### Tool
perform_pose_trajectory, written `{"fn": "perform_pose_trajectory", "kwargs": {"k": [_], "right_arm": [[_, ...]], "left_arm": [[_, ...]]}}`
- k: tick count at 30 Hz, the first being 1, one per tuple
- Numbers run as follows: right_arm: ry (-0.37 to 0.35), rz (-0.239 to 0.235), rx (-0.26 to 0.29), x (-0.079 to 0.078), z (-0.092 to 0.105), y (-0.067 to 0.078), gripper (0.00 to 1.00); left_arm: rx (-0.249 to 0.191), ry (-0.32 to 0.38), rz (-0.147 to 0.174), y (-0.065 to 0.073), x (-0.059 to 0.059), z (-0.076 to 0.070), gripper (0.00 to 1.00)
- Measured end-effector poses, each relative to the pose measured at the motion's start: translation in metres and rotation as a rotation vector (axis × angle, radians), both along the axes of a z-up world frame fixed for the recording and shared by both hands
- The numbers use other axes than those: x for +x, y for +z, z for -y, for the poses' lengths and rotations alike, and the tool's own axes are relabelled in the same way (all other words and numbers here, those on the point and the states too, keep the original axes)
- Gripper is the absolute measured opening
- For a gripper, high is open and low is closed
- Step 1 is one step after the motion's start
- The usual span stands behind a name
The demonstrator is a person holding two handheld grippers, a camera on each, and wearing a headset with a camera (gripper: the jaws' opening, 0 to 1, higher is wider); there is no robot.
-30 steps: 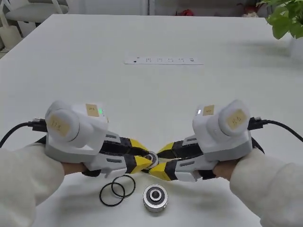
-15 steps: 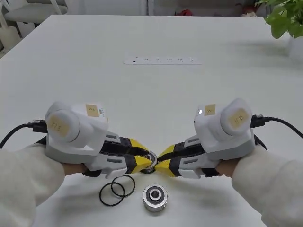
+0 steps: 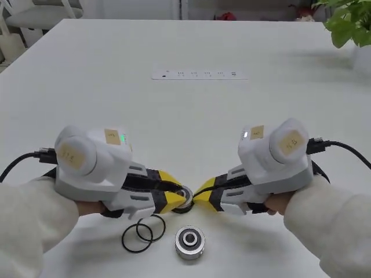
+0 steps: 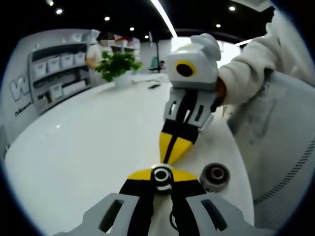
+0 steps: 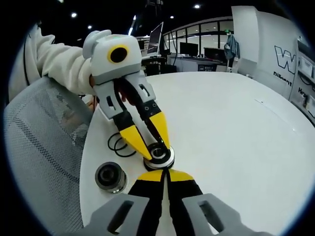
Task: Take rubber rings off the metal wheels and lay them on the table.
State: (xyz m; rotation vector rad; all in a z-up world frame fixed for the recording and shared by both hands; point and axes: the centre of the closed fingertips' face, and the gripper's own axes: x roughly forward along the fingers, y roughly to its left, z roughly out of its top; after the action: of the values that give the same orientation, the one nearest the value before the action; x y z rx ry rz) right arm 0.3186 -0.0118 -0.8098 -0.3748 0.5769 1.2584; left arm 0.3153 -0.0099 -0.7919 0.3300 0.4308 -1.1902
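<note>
My left gripper (image 3: 177, 198) is shut on a small metal wheel (image 3: 184, 200) and holds it just above the table. The wheel (image 4: 161, 176) sits between the yellow tips and has a black rubber ring (image 5: 167, 161) around its rim. My right gripper (image 3: 199, 194) faces it from the right, its jaws closed at the near edge of that rim, pinching the ring. The right gripper (image 4: 170, 153) points down at the wheel in the left gripper view. A second metal wheel (image 3: 190, 241) lies on the table nearer me. Two loose black rubber rings (image 3: 144, 233) lie overlapping to its left.
A white power strip (image 3: 199, 74) lies flat at the table's middle. A green plant (image 3: 349, 22) stands at the far right corner. Black cables (image 3: 23, 158) trail from both grippers. A mesh chair back (image 5: 44, 162) is by the table's near edge.
The right gripper's jaws, open around the wheel's edge a second ago, have closed at the rim. The left gripper and wheel have stayed in place.
</note>
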Motion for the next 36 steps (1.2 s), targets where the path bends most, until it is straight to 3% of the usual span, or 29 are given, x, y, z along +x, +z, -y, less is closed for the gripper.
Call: {"fn": "perform_pose_trajectory", "kwargs": {"k": [4,16,20,21,22,31,36], "right_arm": [[-0.023,-0.025,0.011,0.001,0.001,0.001,0.0],[-0.131,-0.165,0.097,0.004,0.005,0.006,0.0],[-0.16,-0.195,0.124,0.006,0.006,0.008,0.0],[-0.164,-0.195,0.126,0.007,0.007,0.009,0.0],[-0.168,-0.204,0.133,0.006,0.007,0.009,0.0],[-0.205,-0.266,0.176,0.006,0.005,0.012,0.0],[-0.247,-0.333,0.214,0.007,0.004,0.013,0.0]], "left_arm": [[0.005,-0.006,0.009,0.0,0.0,0.0,0.13],[0.002,-0.008,0.022,0.0,-0.001,0.0,0.14],[0.002,-0.003,0.018,-0.001,0.0,-0.002,0.14],[-0.007,0.008,0.0,-0.002,-0.001,-0.002,0.14],[0.008,-0.002,0.005,-0.005,0.0,-0.004,0.14],[0.007,0.004,0.016,-0.003,0.0,-0.003,0.14],[-0.001,0.009,0.016,-0.003,0.001,-0.003,0.14]]}}
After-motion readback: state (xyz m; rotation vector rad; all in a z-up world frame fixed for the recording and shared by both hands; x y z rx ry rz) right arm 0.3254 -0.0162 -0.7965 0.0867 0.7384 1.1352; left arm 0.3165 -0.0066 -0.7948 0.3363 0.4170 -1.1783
